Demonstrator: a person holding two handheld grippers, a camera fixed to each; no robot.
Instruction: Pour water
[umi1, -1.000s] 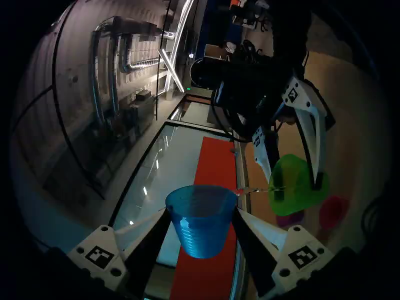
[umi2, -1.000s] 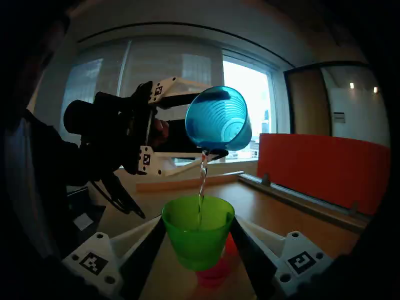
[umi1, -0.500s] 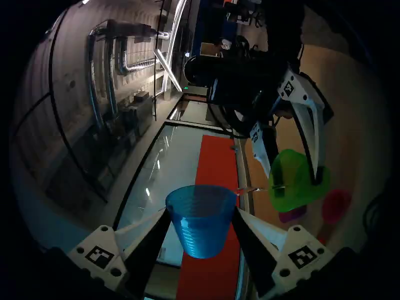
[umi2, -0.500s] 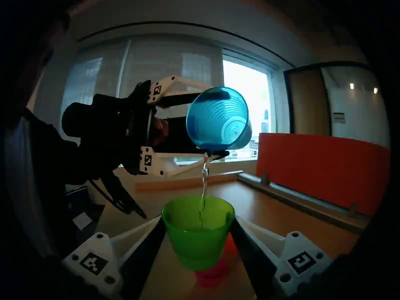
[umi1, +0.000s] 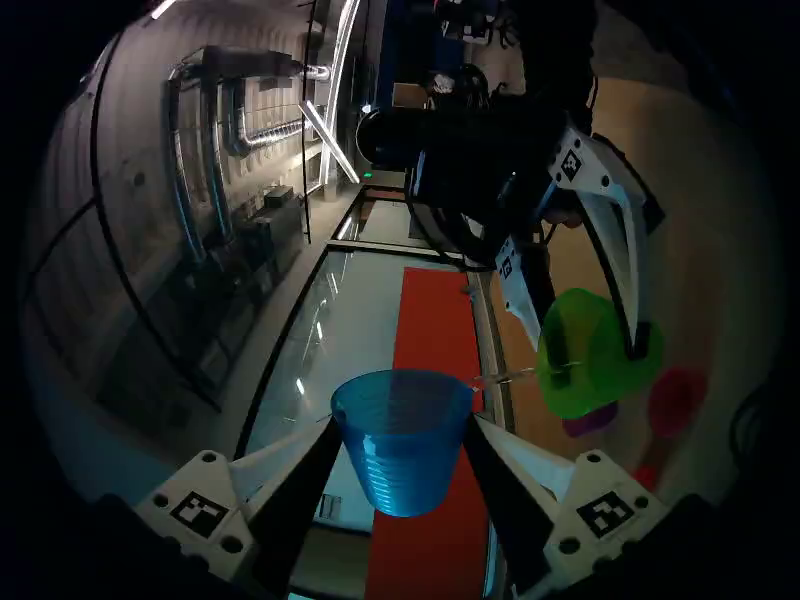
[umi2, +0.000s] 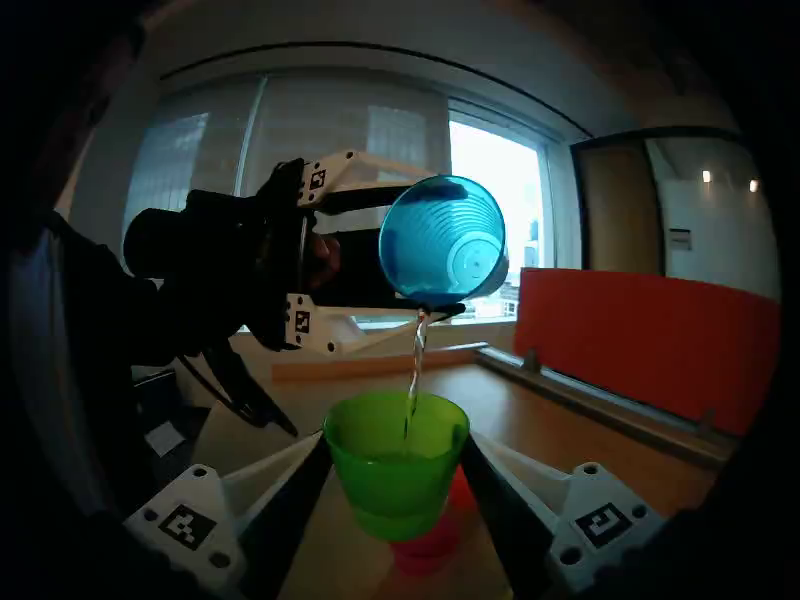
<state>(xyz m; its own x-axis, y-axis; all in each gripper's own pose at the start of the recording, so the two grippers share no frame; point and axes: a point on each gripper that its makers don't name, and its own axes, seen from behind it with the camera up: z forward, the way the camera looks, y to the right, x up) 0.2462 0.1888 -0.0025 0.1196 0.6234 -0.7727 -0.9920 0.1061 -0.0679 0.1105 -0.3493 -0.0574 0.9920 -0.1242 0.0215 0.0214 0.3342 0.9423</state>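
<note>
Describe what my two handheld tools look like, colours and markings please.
Left tool and right tool each have two white tapering fingers, dark inside, with a black-and-white square marker near each base. The left one's body is bulky and black, with black cables hanging below.

We count two grippers, the left gripper (umi1: 402, 425) and the right gripper (umi2: 395, 440). We make out four cups: one blue cup (umi1: 402, 455), one green cup (umi2: 395, 470), one pink cup (umi1: 675, 398) and one partly hidden purple cup (umi1: 592, 420). We see one water stream (umi2: 416, 360) and one tabletop (umi2: 560, 420).
</note>
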